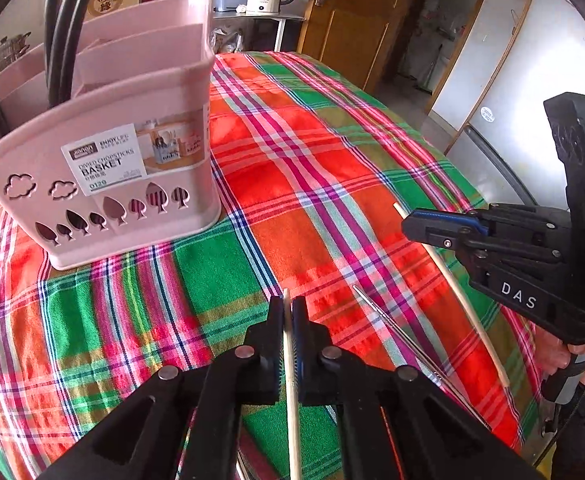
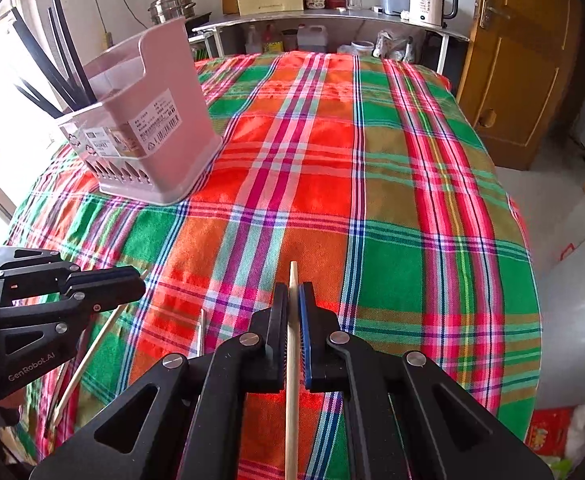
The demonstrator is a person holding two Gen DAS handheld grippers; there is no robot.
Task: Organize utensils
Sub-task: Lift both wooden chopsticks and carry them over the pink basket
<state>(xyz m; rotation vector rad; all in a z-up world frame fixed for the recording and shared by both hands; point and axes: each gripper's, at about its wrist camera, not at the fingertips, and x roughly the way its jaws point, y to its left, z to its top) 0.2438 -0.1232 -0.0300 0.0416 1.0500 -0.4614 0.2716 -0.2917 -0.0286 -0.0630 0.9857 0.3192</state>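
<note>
Slim wooden chopstick (image 1: 290,360) between left tool (image 1: 288,308) pads — plaid cloth (image 1: 332,160) below

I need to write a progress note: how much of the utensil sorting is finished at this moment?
Done: black chopsticks already stand in the pink basket. In hand: the left hand-held gripper and the right hand-held gripper are each shut on a wooden chopstick. Left: a metal chopstick lies on the plaid cloth, and both held ones must go into the basket.

Bright daylight floods my views from the window behind the pink basket (image 2: 148,120), blowing that corner out white. The plaid tablecloth (image 2: 332,184) stays sharp; fisheye bending and dark vignetting ring the edges.
</note>
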